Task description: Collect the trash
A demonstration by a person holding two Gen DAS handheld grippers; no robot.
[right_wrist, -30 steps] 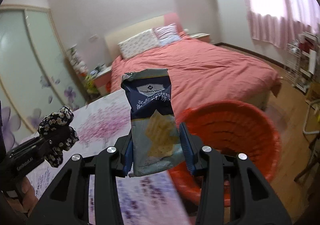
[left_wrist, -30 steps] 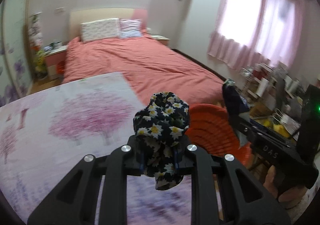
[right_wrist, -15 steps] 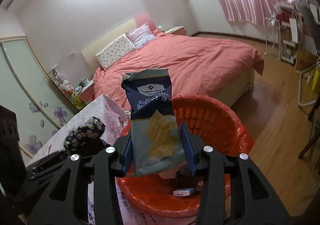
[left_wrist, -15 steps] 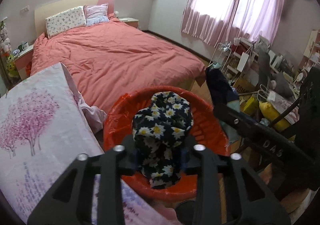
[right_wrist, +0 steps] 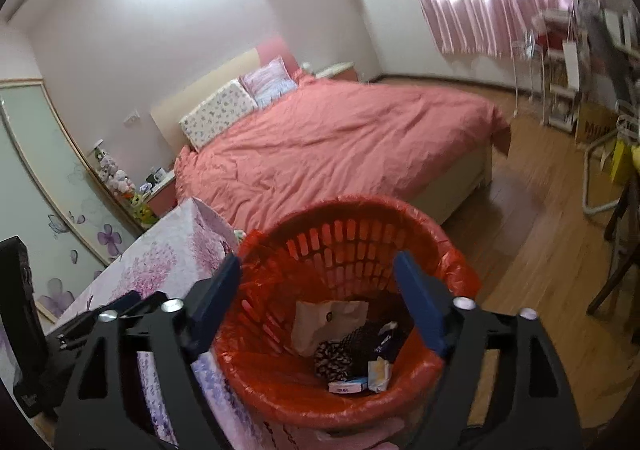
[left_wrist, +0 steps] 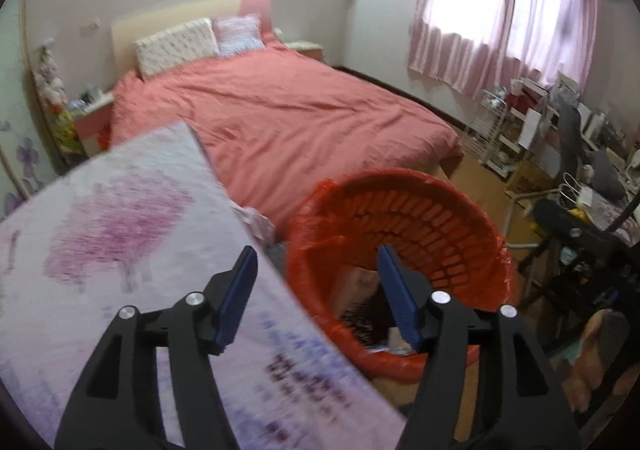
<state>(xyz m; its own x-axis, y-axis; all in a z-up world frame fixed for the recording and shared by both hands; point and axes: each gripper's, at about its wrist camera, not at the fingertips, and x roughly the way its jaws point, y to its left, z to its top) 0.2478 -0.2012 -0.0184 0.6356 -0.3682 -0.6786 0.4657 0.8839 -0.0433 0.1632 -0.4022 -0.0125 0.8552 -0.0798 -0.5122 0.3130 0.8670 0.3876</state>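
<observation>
Right wrist view: both grippers, right gripper and left gripper, had just spread their fingers, empty, over the red slatted plastic basket; the daisy-print cloth and blue cracker packet lay inside, dropped as trash.

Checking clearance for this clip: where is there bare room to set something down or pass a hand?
Free: the printed tabletop left of the red bin, and the wood floor between the bin and the bed. Crowded: the bin's bottom, littered with wrappers, and the shelves under the window.
</observation>
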